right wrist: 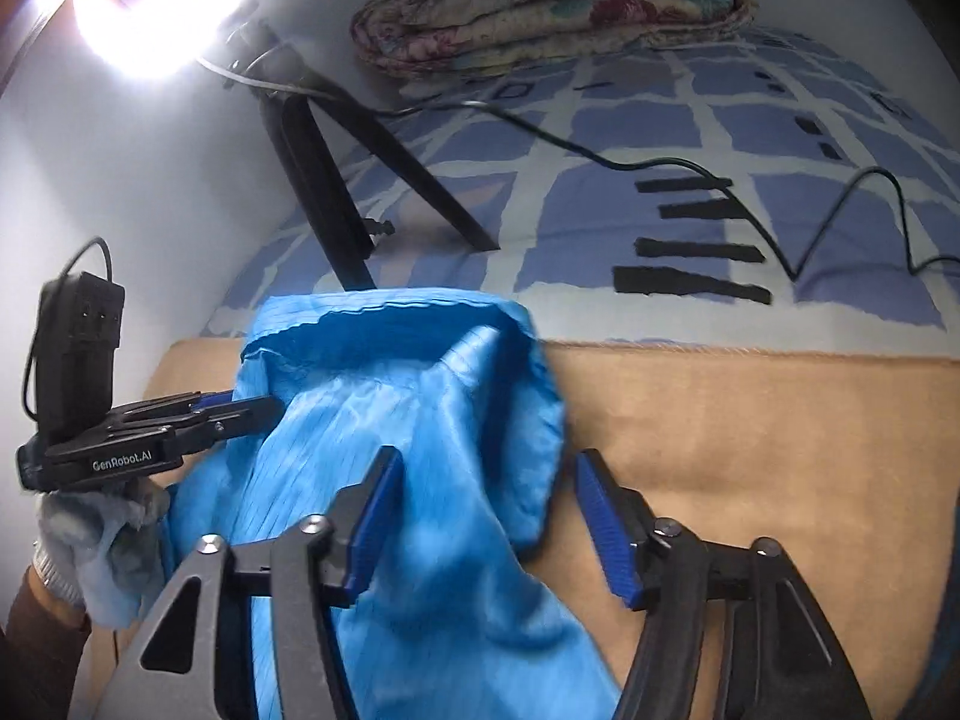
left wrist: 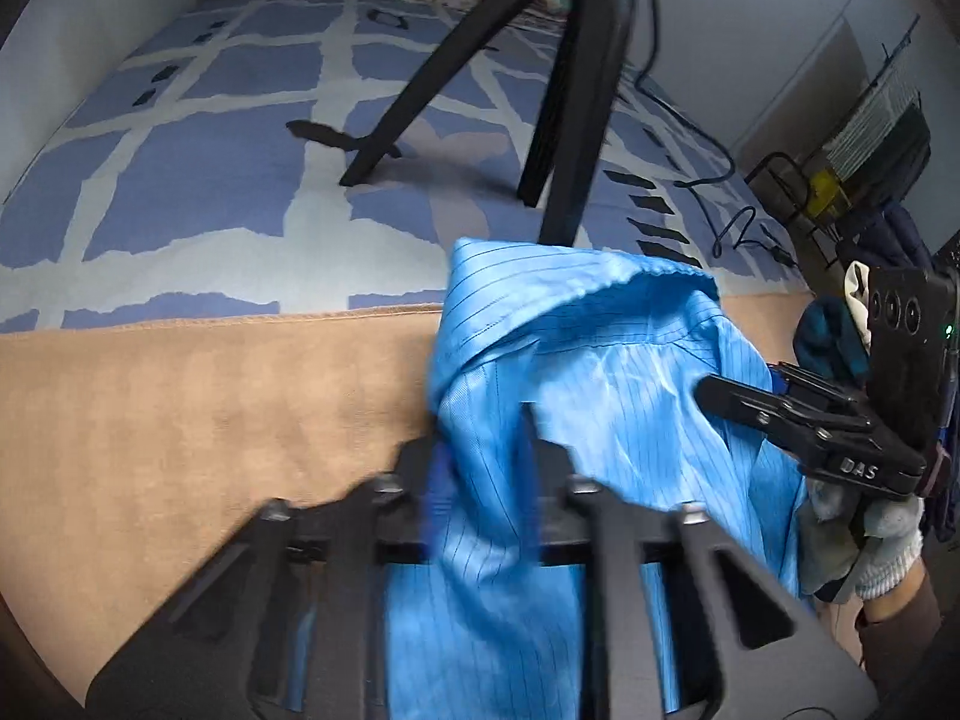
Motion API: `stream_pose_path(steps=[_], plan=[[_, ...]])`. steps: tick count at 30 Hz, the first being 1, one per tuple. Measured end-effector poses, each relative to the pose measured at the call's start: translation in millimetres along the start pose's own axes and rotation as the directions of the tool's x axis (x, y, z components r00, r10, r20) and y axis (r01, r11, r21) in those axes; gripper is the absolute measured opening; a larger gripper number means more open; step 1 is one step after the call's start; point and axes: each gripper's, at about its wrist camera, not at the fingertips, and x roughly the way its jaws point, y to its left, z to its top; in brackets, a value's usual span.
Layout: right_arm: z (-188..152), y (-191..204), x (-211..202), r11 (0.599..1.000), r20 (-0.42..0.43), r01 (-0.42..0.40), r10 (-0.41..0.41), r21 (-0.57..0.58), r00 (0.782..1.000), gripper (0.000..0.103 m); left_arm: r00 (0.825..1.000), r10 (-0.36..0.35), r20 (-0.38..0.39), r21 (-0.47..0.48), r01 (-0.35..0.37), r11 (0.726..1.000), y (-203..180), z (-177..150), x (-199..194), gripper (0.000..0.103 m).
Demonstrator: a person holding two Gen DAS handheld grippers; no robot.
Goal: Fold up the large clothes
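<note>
I have the blue garment (left wrist: 570, 396) bunched between both sets of tongs, hanging and draped over the tan blanket (left wrist: 180, 420) that covers the near part of the bed. In the left wrist view it fills the lower centre of the frame, its hemmed opening gaping toward the upper middle; its long axis runs from that opening down toward the bottom edge, straight along my left tongs (left wrist: 480, 456).

The left tongs are clenched on a fold of the fabric, which passes right between the fingers. The right tongs (right wrist: 486, 516) are released: in the right wrist view the blue pads stand apart, the left pad (right wrist: 375, 522) lies against the cloth and the right pad (right wrist: 606, 528) is clear of it over bare blanket. So the garment lies to the left of the right tongs' centre line, and I judge that the right side must shift left before it can grip.

Each wrist view shows the other tongs reaching in from the side, the gloved hand (left wrist: 870, 540) just beneath, close to the fabric.

For room: the tan blanket is bare on the left of the left wrist view and on the right of the right wrist view. Beyond its edge lies the checked bedsheet (left wrist: 210, 168), where the tripod legs (left wrist: 564, 120) and a trailing cable (right wrist: 660, 165) stand just behind the garment.
</note>
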Motion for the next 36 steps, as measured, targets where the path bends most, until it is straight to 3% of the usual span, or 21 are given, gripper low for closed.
stream_pose_path(steps=[2,6,14,23,30,36], plan=[[3,5,4,1.0,-0.019,-0.011,0.011,-0.006,1.0,0.015,1.0,0.006,0.021,0.025,-0.007,1.0,-7,-3,-5,0.005],[1,24,-12,0.998,0.01,0.031,-0.03,-0.062,0.999,0.003,0.998,0.001,0.063,0.053,-0.005,0.999,-16,-7,-28,0.003],[-5,50,-67,0.995,0.112,0.033,-0.023,-0.091,0.993,0.002,0.988,-0.003,0.157,0.094,-0.012,0.995,-37,-24,-93,0.003],[-28,92,-136,0.989,0.168,0.034,-0.01,-0.142,0.986,0.001,0.975,-0.032,0.221,0.108,0.008,0.994,-66,-72,-174,0.003],[-86,130,-203,0.977,0.19,0.037,0.004,-0.211,0.982,0.001,0.97,-0.013,0.244,0.156,-0.026,0.987,-106,-133,-243,0.003],[-155,153,-243,0.975,0.192,0.047,-0.005,-0.215,0.981,0.001,0.964,-0.045,0.262,0.124,0.013,0.992,-127,-208,-280,0.003]])
